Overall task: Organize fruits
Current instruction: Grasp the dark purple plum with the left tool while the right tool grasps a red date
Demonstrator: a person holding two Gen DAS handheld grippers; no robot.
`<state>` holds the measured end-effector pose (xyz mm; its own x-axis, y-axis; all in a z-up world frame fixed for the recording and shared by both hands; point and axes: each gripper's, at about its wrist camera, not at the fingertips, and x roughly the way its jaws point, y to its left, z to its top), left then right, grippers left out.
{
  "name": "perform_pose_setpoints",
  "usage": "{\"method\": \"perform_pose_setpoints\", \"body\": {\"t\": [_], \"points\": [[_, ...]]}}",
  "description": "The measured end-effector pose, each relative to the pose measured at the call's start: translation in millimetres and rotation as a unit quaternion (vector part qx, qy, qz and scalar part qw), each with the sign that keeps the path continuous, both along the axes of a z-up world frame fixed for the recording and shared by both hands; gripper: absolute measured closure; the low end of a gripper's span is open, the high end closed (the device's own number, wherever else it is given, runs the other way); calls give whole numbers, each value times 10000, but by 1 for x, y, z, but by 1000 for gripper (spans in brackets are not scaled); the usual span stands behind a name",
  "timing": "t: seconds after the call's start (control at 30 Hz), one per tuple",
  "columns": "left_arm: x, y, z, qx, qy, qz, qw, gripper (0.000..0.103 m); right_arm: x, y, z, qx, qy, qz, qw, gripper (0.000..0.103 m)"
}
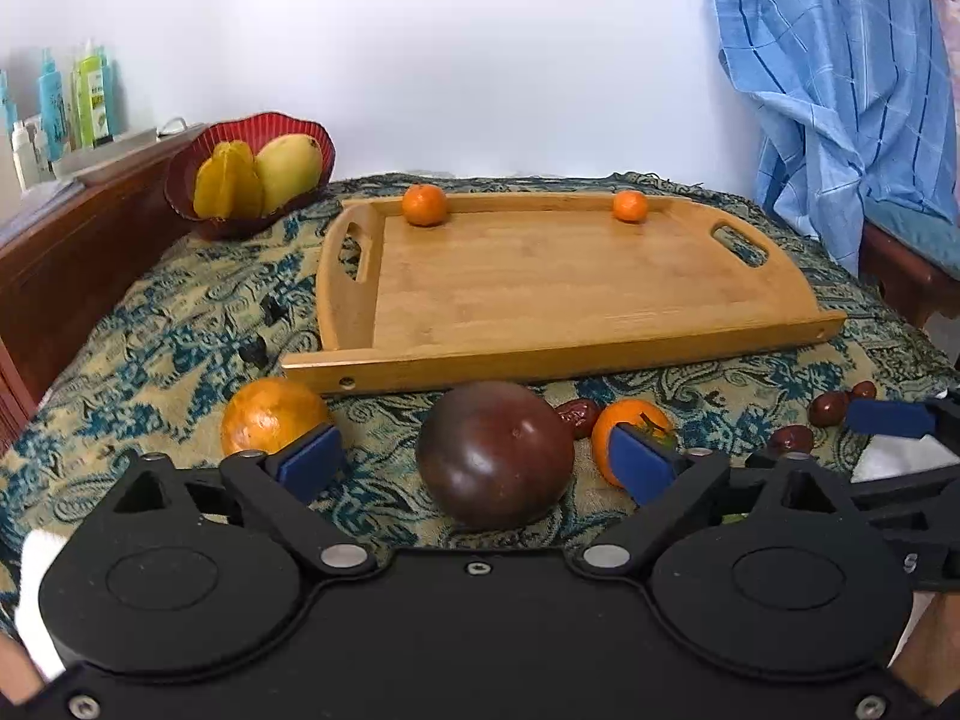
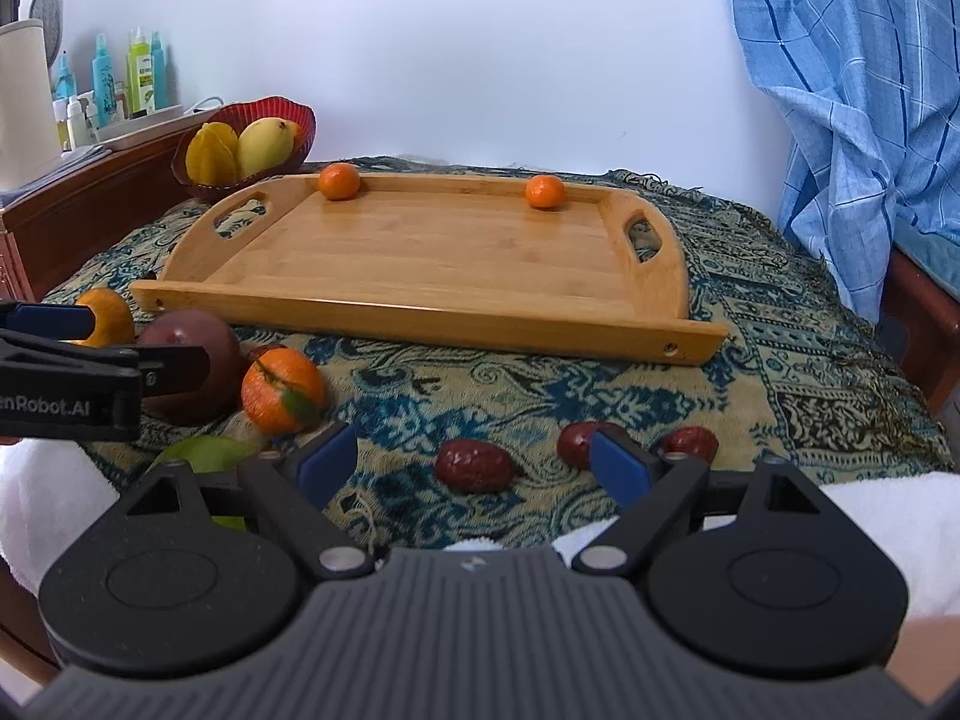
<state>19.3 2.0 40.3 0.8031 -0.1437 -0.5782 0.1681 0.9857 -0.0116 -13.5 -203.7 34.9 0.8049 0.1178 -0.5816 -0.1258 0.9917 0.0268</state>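
Note:
A wooden tray (image 1: 540,276) (image 2: 420,252) lies on the patterned cloth with two small oranges (image 1: 425,204) (image 1: 629,206) along its far rim. My left gripper (image 1: 474,465) is open around a dark purple round fruit (image 1: 495,456), pads not touching it. An orange (image 1: 270,414) sits to its left, a tangerine (image 1: 624,420) to its right. My right gripper (image 2: 474,465) is open with a red date (image 2: 474,465) between its fingers. Two more dates (image 2: 579,441) (image 2: 693,441) lie beside. A green fruit (image 2: 204,456) is partly hidden.
A red bowl (image 1: 192,168) with a starfruit and a mango stands at the back left. Bottles (image 1: 90,96) stand on a wooden cabinet at left. A blue striped cloth (image 1: 840,90) hangs over a chair at right.

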Motion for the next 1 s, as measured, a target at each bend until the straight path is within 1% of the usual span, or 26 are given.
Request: {"method": "perform_pose_setpoints", "body": {"t": [0.07,0.1,0.3,0.47,0.53,0.63,0.77,0.83,1.0], "points": [[2,0,-1,-46,72,-36,10000,16,-1,1,-1,11,0,32,10000,12],[2,0,-2,-42,88,-41,9999,17,-2,2,-2,0,-6,57,10000,14],[7,-3,-6,49,160,-4,9999,20,-2,9,-7,-142,-8,121,9998,29],[12,-6,-11,142,263,25,9996,28,-1,11,-11,-206,-18,58,9998,39],[15,-6,-12,121,304,12,9995,29,0,11,-12,-224,-9,43,9997,44],[19,-8,-14,93,368,-18,9993,33,1,12,-13,-268,-22,13,9996,50],[24,-8,-16,52,449,-49,9990,39,2,12,-14,-284,-7,21,9996,54],[26,-9,-17,40,479,-36,9988,39,2,13,-14,-303,-12,20,9995,59],[27,-11,-17,88,475,-42,9988,39,3,14,-14,-337,-12,29,9994,64]]}}
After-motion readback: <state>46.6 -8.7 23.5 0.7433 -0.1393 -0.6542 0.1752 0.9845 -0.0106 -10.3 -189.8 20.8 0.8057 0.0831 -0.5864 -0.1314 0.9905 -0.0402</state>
